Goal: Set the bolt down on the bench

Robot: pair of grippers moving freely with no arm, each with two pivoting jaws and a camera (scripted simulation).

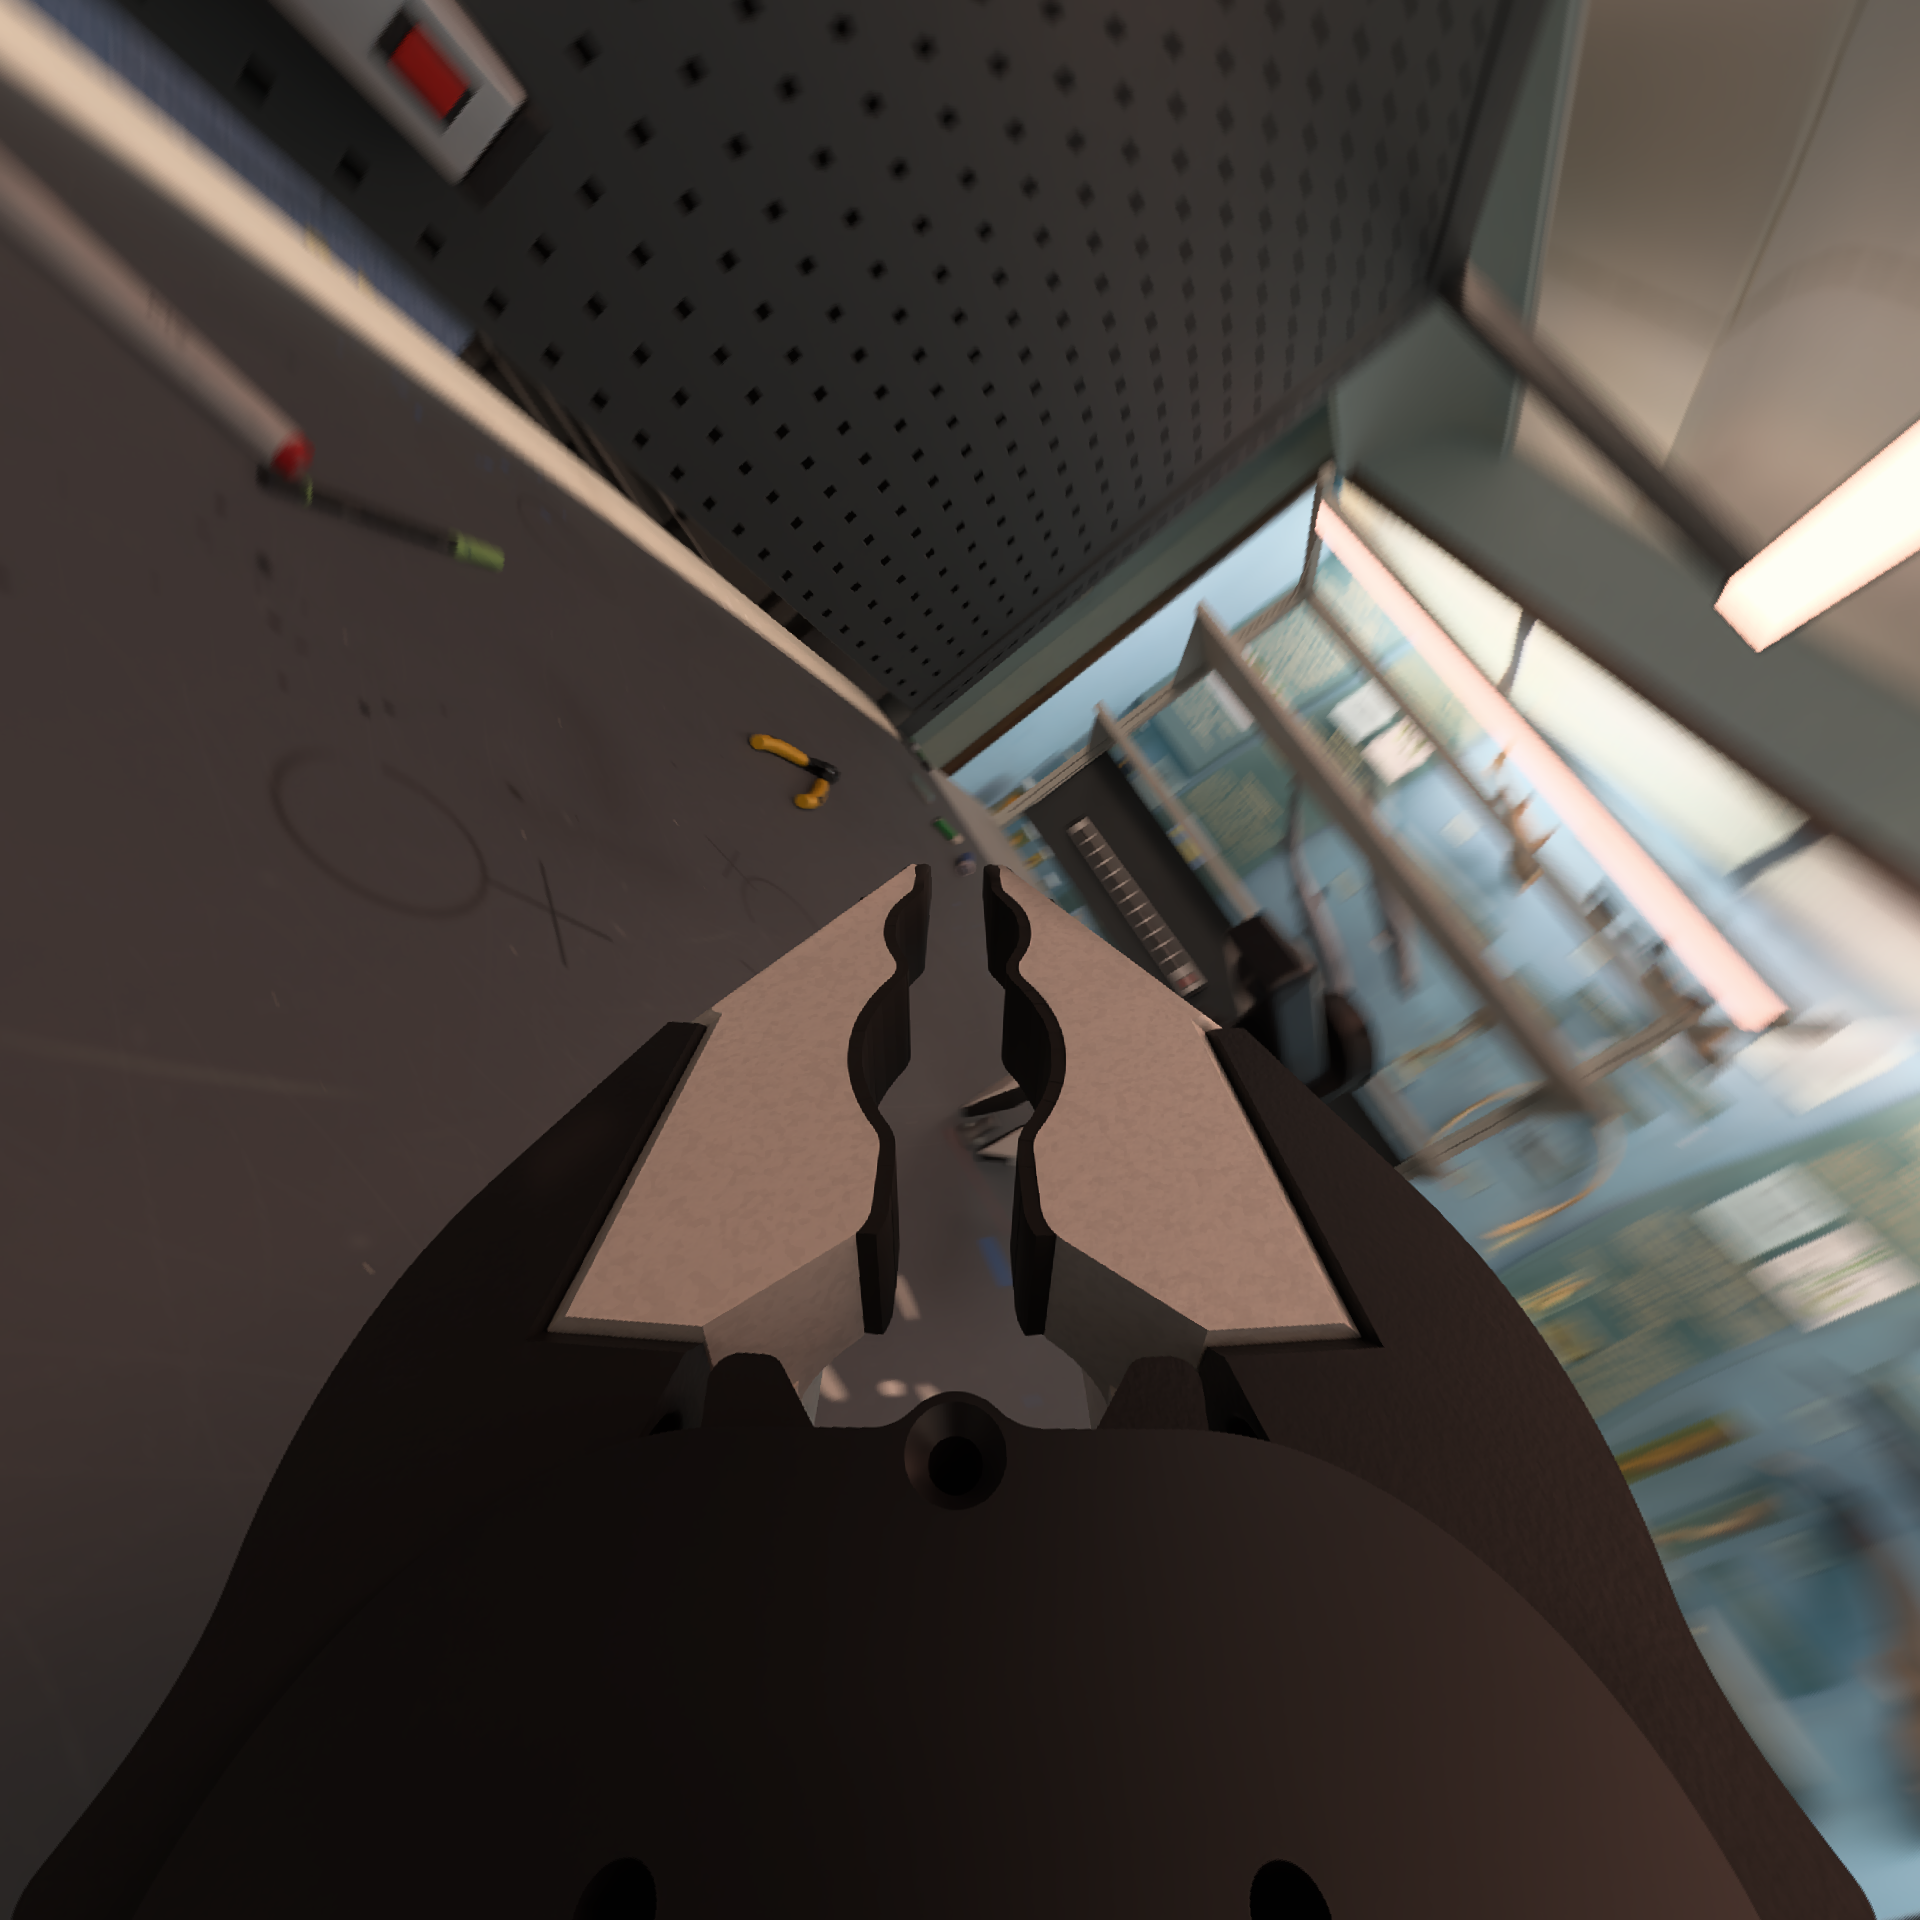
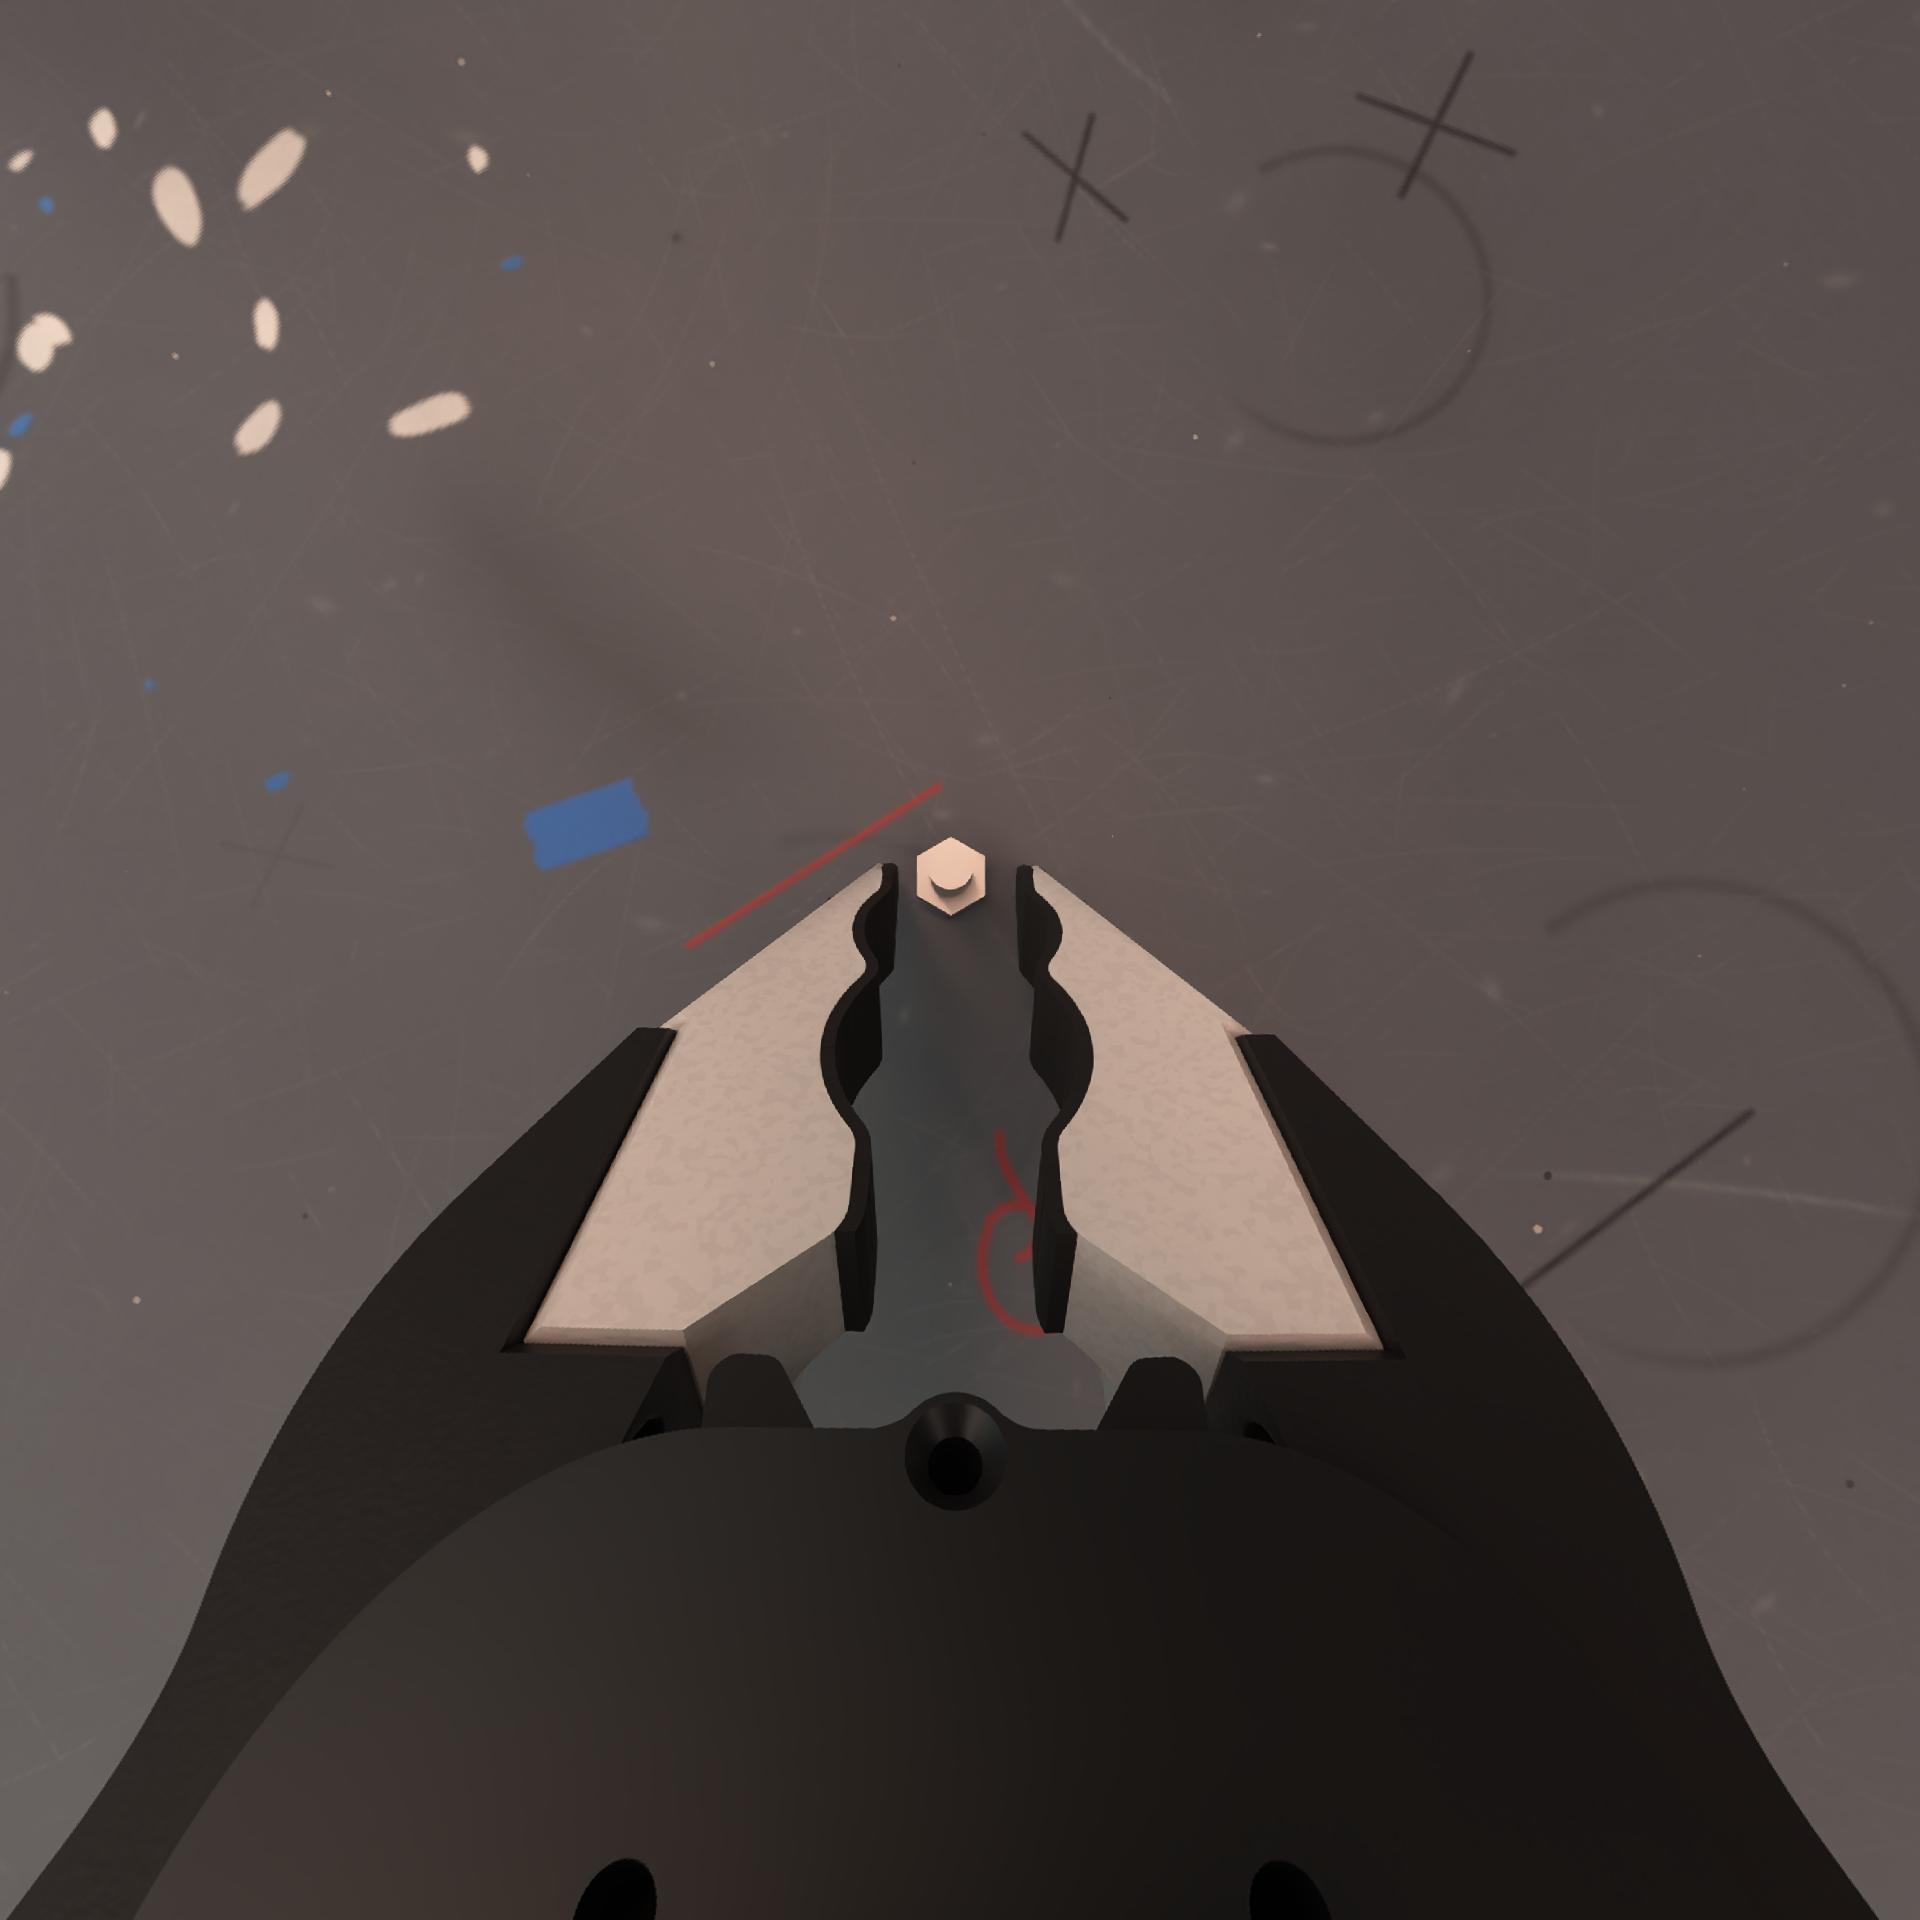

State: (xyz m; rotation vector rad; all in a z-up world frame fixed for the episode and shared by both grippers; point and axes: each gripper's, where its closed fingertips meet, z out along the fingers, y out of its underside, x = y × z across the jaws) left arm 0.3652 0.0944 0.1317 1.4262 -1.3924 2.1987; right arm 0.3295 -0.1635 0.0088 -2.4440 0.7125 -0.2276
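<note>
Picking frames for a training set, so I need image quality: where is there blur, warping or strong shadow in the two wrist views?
Left wrist view: the shelving beyond the bench is smeared, the pegboard fans out from wide-angle warp, the ceiling light blows out. Right wrist view: sharp; the bolt sits crisp between the fingers, with soft shadow on the bench beneath them.

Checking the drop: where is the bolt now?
In the right wrist view, the bolt stands head-down on the bench between the open right gripper's fingertips, beside a red line.
</note>
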